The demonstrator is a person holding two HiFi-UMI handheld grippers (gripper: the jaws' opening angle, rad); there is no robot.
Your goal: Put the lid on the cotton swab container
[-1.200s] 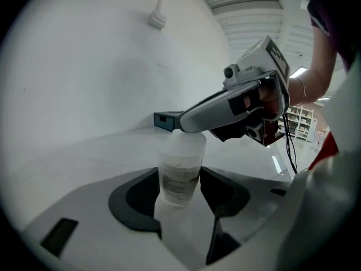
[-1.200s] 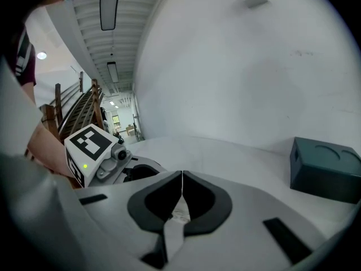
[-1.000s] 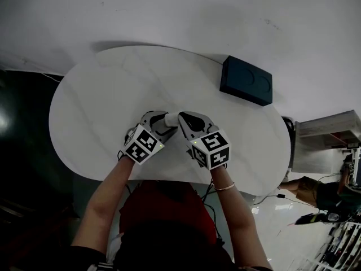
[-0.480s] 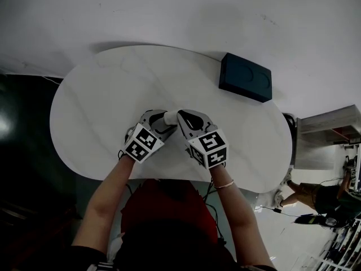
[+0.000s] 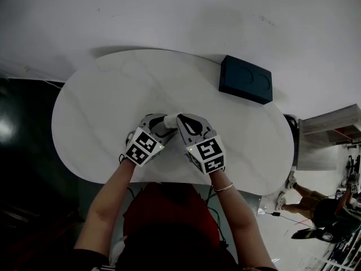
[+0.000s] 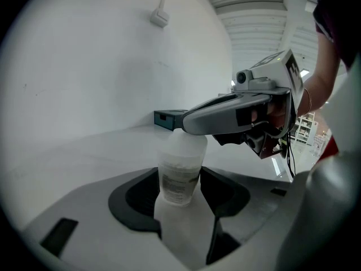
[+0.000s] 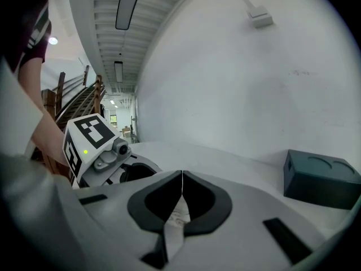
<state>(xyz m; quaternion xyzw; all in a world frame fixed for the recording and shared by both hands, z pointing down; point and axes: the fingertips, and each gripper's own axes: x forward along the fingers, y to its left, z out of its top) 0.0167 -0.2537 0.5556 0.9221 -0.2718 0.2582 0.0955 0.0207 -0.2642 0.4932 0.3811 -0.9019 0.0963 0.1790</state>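
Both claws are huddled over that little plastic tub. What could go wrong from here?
The right gripper has its jaws closed on only a thin white edge, apparently the lid; it could tilt or slip. The left gripper grips the cotton swab container low down, so a push on its top might tip it. The table ends not far off; a dropped piece could roll off.

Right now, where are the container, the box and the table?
container (image 6: pixel 179 176): left gripper view, its label.
box (image 5: pixel 246 79): head view, its top face.
table (image 5: pixel 96 112): head view, bare left part.
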